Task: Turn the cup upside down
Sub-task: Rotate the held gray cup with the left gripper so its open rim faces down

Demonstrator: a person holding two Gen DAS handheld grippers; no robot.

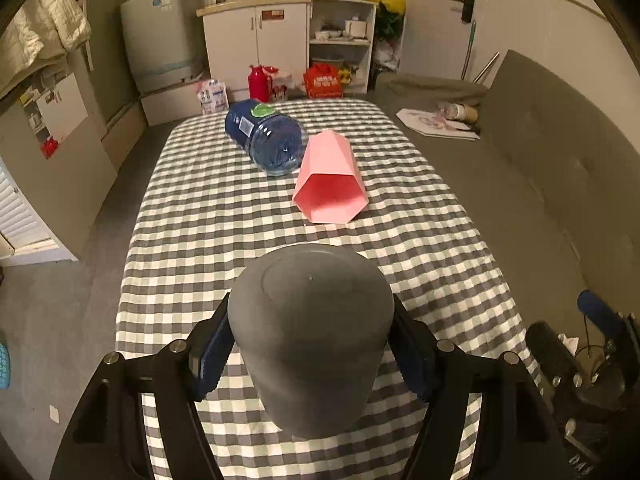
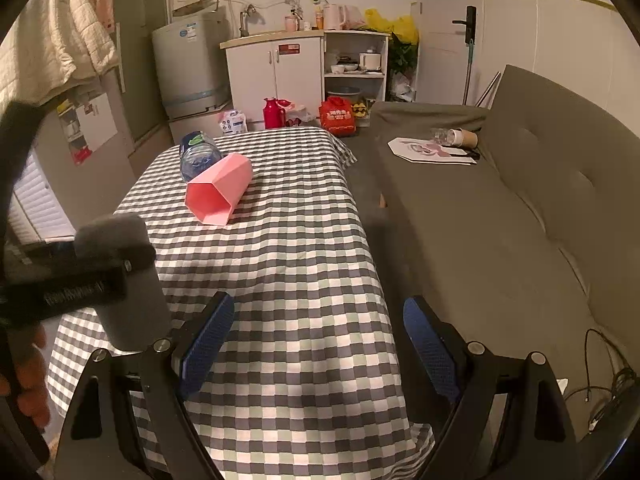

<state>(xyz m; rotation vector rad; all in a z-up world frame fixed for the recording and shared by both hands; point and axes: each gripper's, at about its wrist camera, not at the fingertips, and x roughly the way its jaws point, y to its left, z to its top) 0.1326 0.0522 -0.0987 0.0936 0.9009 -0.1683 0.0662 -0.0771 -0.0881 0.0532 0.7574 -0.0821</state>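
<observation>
A dark grey cup (image 1: pixel 312 332) is clamped between the blue pads of my left gripper (image 1: pixel 310 356), closed base toward the camera and up, held over the near end of the checkered table (image 1: pixel 224 216). It also shows in the right wrist view (image 2: pixel 124 280), held by the left gripper at the left. A pink hexagonal cup (image 1: pixel 330 180) lies on its side mid-table, mouth toward me; it also shows in the right wrist view (image 2: pixel 218 192). My right gripper (image 2: pixel 316 340) is open and empty above the table's near right part.
A blue water bottle (image 1: pixel 266 138) lies on its side behind the pink cup. A grey sofa (image 2: pixel 500 220) runs along the table's right edge with papers and a tube on it. White cabinets (image 1: pixel 256 40) and red bags stand beyond the far end.
</observation>
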